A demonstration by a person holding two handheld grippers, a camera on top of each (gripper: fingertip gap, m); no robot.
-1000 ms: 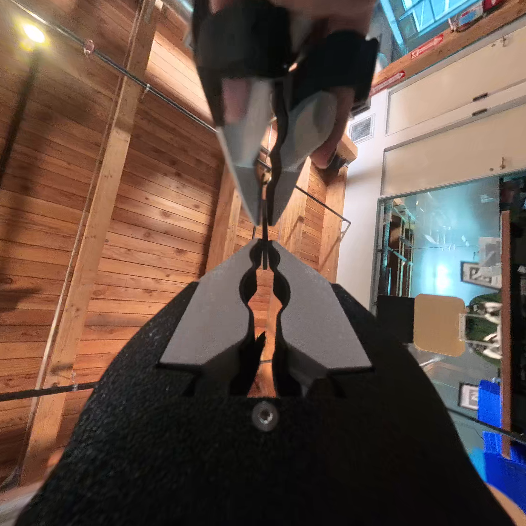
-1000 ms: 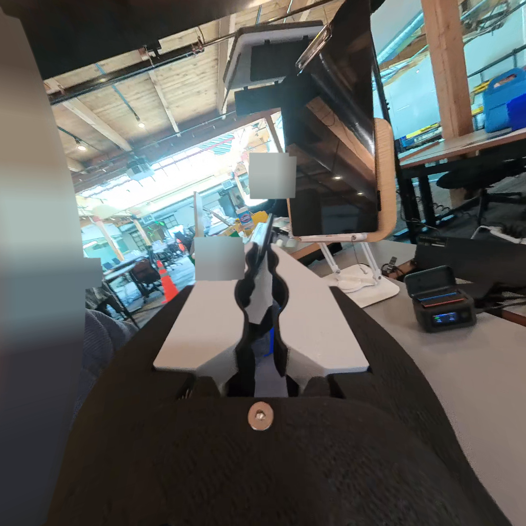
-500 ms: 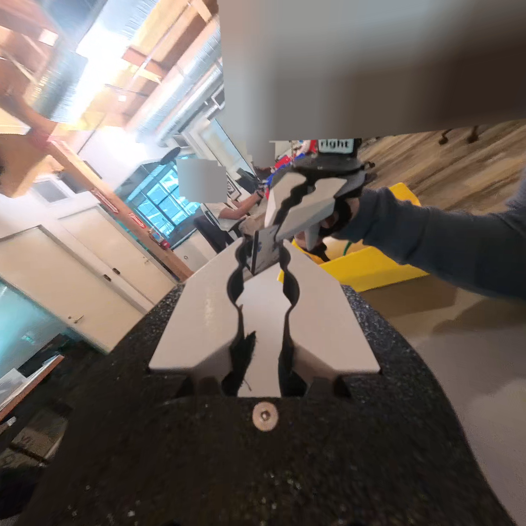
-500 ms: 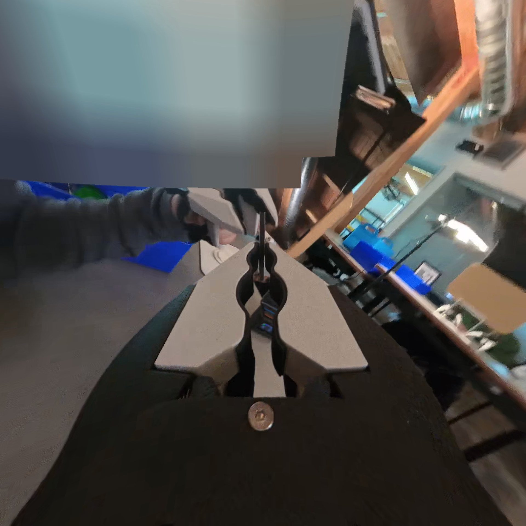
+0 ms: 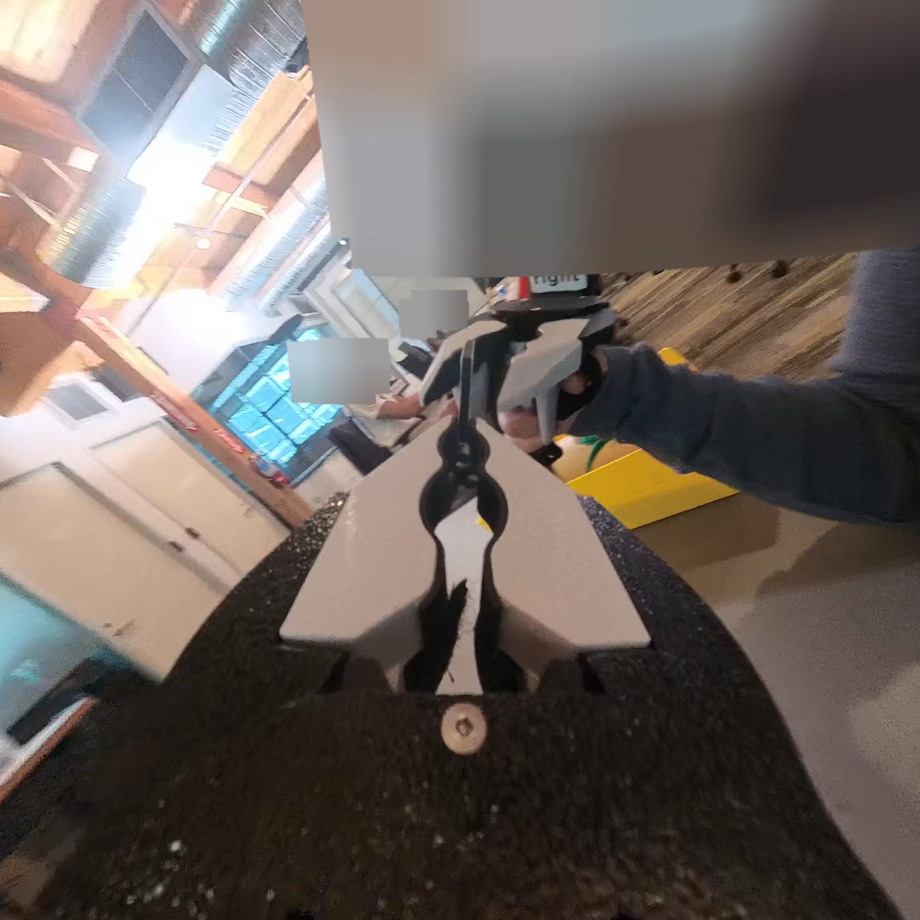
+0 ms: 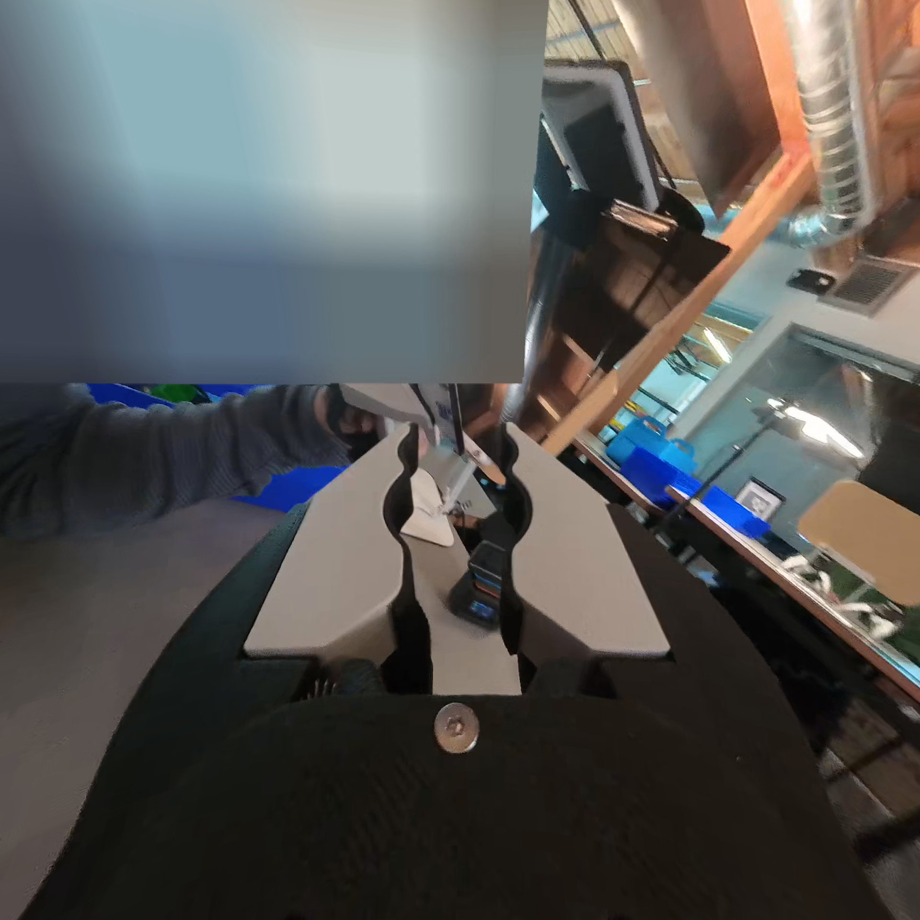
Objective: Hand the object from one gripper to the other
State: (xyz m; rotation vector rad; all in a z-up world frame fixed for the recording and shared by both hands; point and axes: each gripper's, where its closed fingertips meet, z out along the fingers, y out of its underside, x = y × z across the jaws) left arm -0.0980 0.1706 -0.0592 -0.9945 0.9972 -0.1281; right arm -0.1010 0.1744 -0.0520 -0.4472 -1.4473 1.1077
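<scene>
The object is a thin flat dark card, seen edge-on. My left gripper is shut on its lower end. The card sticks up between the spread fingers of my right gripper, which faces me and is held by a hand in a grey sleeve. In the right wrist view my right gripper is open, and the card stands in the gap without touching either finger. The left gripper reaches in from the left and holds the card.
A grey table lies below with a yellow bin on it. In the right wrist view a small black case with a lit screen and a white stand base sit on the table. Blue bins line a far bench. My two grippers' fingertips are within a few centimetres of each other.
Half a second ago my right gripper was shut on the card; now its fingers have opened. My left gripper has closed on the card. Both views have swung slightly.
</scene>
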